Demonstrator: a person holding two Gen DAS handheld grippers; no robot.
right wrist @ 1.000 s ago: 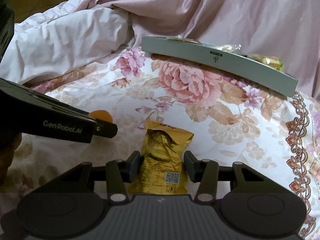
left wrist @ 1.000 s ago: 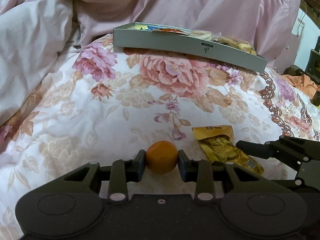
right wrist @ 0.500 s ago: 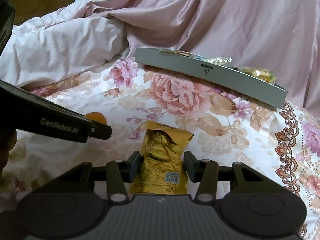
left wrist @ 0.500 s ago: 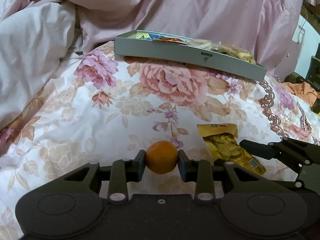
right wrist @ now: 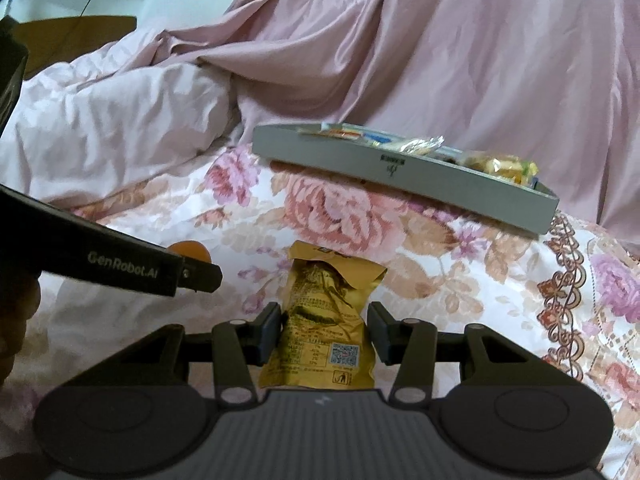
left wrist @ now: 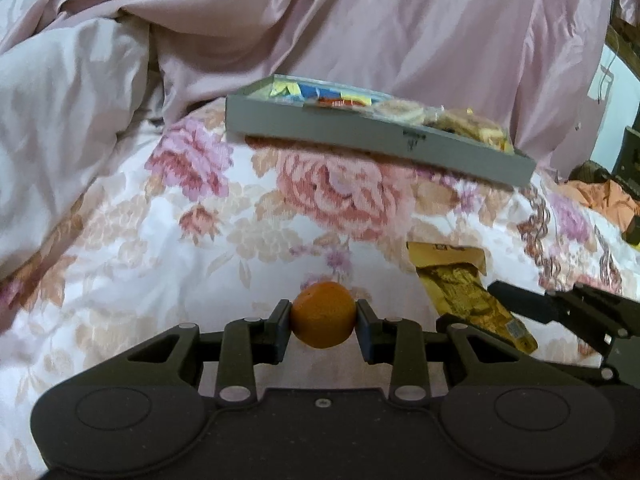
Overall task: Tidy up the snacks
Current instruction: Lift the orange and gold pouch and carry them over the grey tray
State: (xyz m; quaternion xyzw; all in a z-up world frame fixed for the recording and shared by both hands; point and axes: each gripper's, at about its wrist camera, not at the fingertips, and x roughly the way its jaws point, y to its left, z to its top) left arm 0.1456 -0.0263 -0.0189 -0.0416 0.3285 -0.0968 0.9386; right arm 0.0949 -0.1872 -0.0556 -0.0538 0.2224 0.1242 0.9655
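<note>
Compared with a second ago, the tray [left wrist: 360, 130] sits lower in both views. The left hand-held gripper [left wrist: 323, 330] pinches the orange [left wrist: 323, 315] above the bed [left wrist: 160, 248]; the right hand-held gripper [right wrist: 322, 330] pinches the yellow packet [right wrist: 320, 320]. Only the right view shows the packet's code square.

A small round orange fruit [left wrist: 323, 315] sat clamped between the 2 fingers [left wrist: 280, 330] of the left gripper [left wrist: 323, 330], just above the floral bedspread. A crinkled golden-yellow snack packet [right wrist: 324, 324], printed with a QR code near its lower end, stood lengthwise between the right gripper's [right wrist: 323, 332] fingers [right wrist: 269, 332], which pressed its sides. Farther back on the bed lay a shallow grey tray [left wrist: 360, 130] holding assorted wrapped snacks.
</note>
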